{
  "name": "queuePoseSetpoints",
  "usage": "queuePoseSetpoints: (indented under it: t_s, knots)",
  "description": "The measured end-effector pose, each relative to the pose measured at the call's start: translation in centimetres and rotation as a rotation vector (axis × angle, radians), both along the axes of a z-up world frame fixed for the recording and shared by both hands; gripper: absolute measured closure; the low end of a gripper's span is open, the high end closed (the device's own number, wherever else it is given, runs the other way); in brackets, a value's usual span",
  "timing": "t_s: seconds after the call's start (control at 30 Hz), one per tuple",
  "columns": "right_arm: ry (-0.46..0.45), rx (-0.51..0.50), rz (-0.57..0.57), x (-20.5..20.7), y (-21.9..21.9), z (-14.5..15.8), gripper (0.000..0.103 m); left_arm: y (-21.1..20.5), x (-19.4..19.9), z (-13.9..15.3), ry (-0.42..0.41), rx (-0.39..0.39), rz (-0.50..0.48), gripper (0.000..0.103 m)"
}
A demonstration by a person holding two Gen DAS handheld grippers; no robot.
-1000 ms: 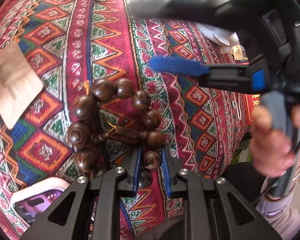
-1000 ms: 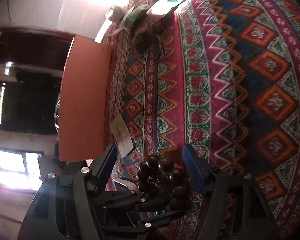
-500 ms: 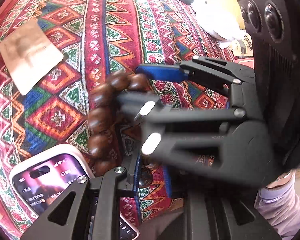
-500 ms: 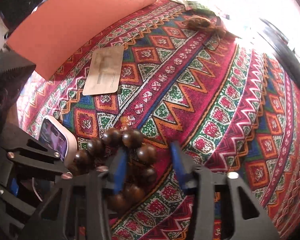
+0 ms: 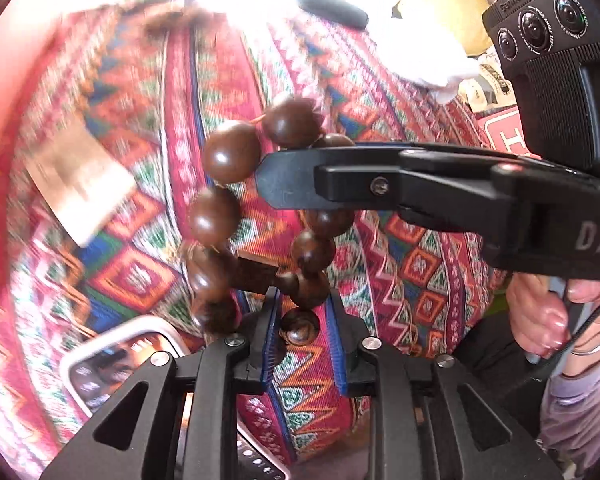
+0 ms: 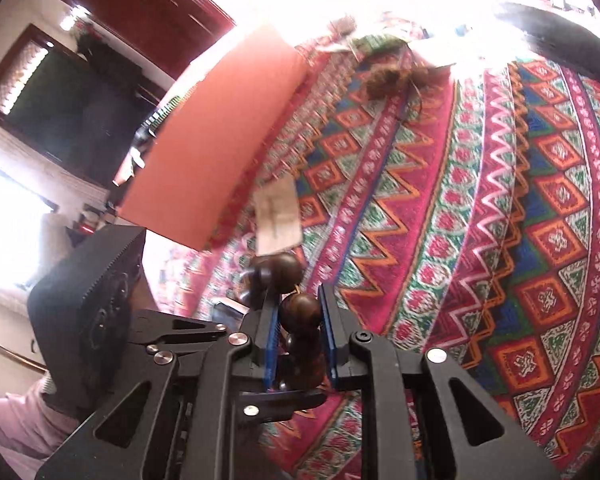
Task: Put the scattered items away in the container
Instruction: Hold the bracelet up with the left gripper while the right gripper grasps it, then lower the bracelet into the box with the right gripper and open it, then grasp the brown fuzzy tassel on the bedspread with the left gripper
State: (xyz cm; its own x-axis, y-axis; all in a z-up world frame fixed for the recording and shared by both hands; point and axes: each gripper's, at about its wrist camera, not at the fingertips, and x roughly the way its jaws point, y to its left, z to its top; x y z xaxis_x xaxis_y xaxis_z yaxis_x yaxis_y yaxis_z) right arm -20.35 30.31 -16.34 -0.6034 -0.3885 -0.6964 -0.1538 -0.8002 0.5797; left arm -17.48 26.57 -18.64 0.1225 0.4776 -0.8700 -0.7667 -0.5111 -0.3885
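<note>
A bracelet of large dark wooden beads (image 5: 228, 156) hangs lifted above the patterned cloth. My left gripper (image 5: 300, 330) is shut on its lowest bead. My right gripper (image 6: 298, 326) is shut on beads (image 6: 300, 308) at the loop's other side; in the left wrist view its black fingers (image 5: 340, 176) cross the loop from the right. The orange container (image 6: 212, 140) stands at the cloth's left edge in the right wrist view. A beige card (image 5: 80, 184) lies flat on the cloth, also in the right wrist view (image 6: 278, 216).
A phone in a white case (image 5: 116, 364) lies face up by my left gripper. White cloth (image 5: 424, 56) and a dark long object (image 5: 332, 6) lie at the far edge. A brown tasselled clump (image 6: 392, 78) lies beyond the card.
My right gripper closed on the beads. Both grippers lifted the bracelet off the cloth. The left gripper kept its hold on the lowest bead.
</note>
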Motion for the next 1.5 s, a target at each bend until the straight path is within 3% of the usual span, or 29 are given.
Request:
queuePoseSetpoints:
  t_s: [0.1, 0.27, 0.37, 0.47, 0.5, 0.6, 0.63, 0.7, 0.83, 0.87, 0.93, 0.97, 1.0, 1.07, 1.2, 1.27, 1.37, 1.5]
  knots:
    - [0.078, -0.016, -0.022, -0.2, 0.2, 2.1, 0.086, -0.2, -1.0, 1.7, 0.009, 0.064, 0.039, 0.081]
    - [0.210, 0.005, -0.006, -2.3, -2.0, 6.5, 0.086, -2.0, -3.3, 5.8, 0.100, 0.156, 0.136, 0.081]
    - [0.285, 0.071, 0.022, -4.7, -4.2, 10.0, 0.086, -6.3, -5.9, 10.3, 0.184, 0.219, 0.230, 0.081]
    - [0.363, 0.113, 0.035, -5.9, -4.6, 15.2, 0.086, -11.4, -8.6, 15.4, 0.301, 0.314, 0.342, 0.080]
    - [0.390, 0.127, 0.048, -4.2, -3.8, 18.1, 0.086, -13.0, -9.6, 16.9, 0.333, 0.348, 0.382, 0.080]
    - [0.433, 0.193, 0.078, -8.9, -6.2, 21.5, 0.086, -17.5, -12.8, 19.2, 0.361, 0.442, 0.492, 0.077]
    - [0.431, 0.224, 0.079, -10.7, -6.8, 22.1, 0.086, -18.6, -13.9, 19.2, 0.355, 0.463, 0.519, 0.073]
    - [0.413, 0.323, 0.061, -14.1, -8.3, 22.7, 0.086, -20.6, -16.0, 17.9, 0.334, 0.476, 0.580, 0.055]
    - [0.331, 0.569, 0.007, -20.6, -10.1, 20.9, 0.085, -23.0, -19.4, 14.4, 0.282, 0.387, 0.711, 0.051]
    - [0.281, 0.593, 0.030, -22.4, -10.1, 19.5, 0.082, -23.4, -19.7, 13.8, 0.268, 0.378, 0.729, 0.051]
    - [0.151, 0.631, 0.025, -24.8, -9.1, 16.7, 0.065, -23.6, -19.7, 13.2, 0.262, 0.366, 0.736, 0.051]
    - [0.129, 0.636, -0.007, -25.0, -8.4, 16.0, 0.052, -23.8, -19.6, 13.3, 0.275, 0.361, 0.736, 0.051]
    - [0.142, 0.618, -0.039, -24.4, -7.5, 15.9, 0.045, -24.1, -19.4, 13.5, 0.289, 0.356, 0.736, 0.051]
    - [0.181, 0.558, -0.096, -22.6, -5.4, 16.3, 0.041, -24.2, -19.0, 14.1, 0.299, 0.361, 0.724, 0.051]
    - [0.188, 0.470, -0.166, -18.1, -0.6, 17.2, 0.041, -22.6, -18.4, 14.1, 0.308, 0.354, 0.691, 0.051]
    - [0.193, 0.454, -0.218, -14.5, 1.8, 17.7, 0.038, -21.1, -17.8, 14.0, 0.315, 0.346, 0.663, 0.051]
    - [0.190, 0.413, -0.329, -8.5, 5.9, 17.8, 0.027, -18.5, -15.5, 14.6, 0.332, 0.329, 0.607, 0.049]
    - [0.201, 0.269, -0.495, 0.2, 11.3, 16.3, 0.022, -13.5, -12.7, 13.6, 0.344, 0.282, 0.512, 0.043]
